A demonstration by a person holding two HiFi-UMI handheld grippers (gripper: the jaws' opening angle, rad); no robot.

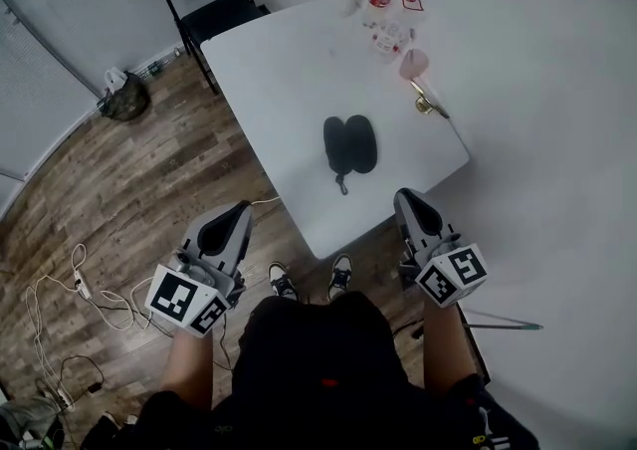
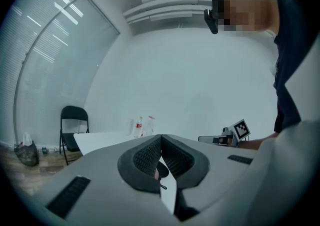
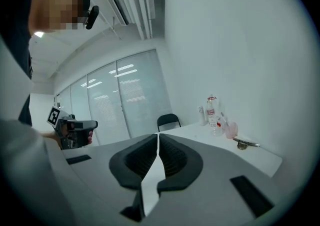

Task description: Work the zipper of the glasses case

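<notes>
Black glasses case point(image 1: 349, 144), lying open.

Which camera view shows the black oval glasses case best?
The head view: the black oval glasses case lies whole on the white table. The left gripper view gives only a dark sliver of it, low in the middle; the right gripper view shows none.

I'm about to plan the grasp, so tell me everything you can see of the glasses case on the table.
The glasses case is matte black and shows as two rounded lobes side by side, perhaps spread open; that is uncertain. A short dark tab, likely the zipper pull, trails from it towards the near edge. It lies flat on the white table, near its front end, touched by nothing else.
</notes>
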